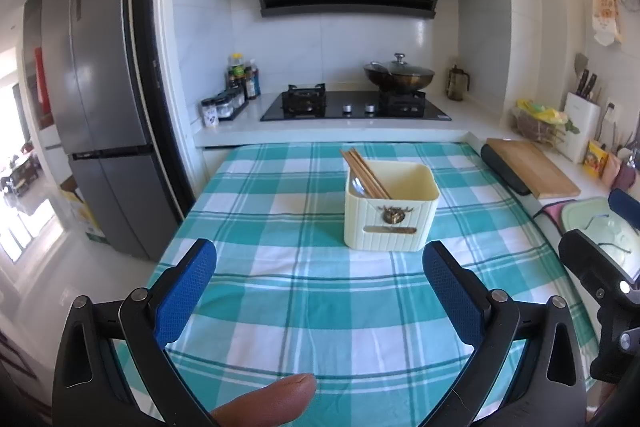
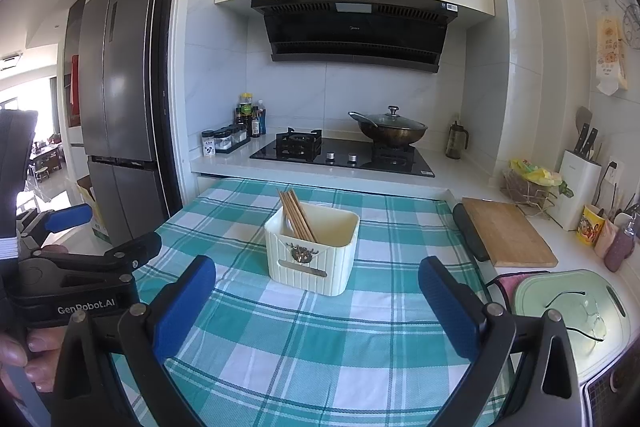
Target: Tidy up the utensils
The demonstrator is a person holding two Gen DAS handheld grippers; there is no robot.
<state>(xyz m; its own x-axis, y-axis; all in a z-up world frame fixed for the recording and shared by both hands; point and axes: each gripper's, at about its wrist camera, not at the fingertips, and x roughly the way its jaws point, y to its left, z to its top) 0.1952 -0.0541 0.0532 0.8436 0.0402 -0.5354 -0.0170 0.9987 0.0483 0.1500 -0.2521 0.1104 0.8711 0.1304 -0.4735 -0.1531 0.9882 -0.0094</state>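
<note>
- My left gripper (image 1: 320,291) hangs over the teal-and-white checked cloth (image 1: 280,307), blue pads spread wide, nothing between them. My fingertip (image 1: 276,401) shows at the bottom edge of its view.
- My right gripper (image 2: 316,303) is likewise spread apart and empty, over the same cloth.
- Cream utensil box (image 1: 391,206) sits on the cloth ahead of both grippers: slightly right of centre for the left one, slightly left of centre for the right one. Nothing lies between the pads and the box.
- Chopsticks (image 1: 366,173) stand bundled in the box's far-left corner, long axis tilted, tips rising up and away to the left. A spoon (image 1: 356,185) sits beside them, mostly hidden.
- Box front carries a dark deer-head emblem above a plate; its lettering is too small to read.
- Beyond the box: gas hob (image 1: 354,105) with a lidded wok (image 1: 399,73), and condiment bottles (image 1: 242,75) to the left.
- Right of the cloth: wooden cutting board (image 1: 534,167), white knife block (image 1: 582,123), and a pale green board (image 2: 572,319) with eyeglasses (image 2: 584,311) on it.
- Far left: grey fridge (image 1: 96,83).
- In the right view, the left gripper's body reads "GenRobot.AI".
</note>
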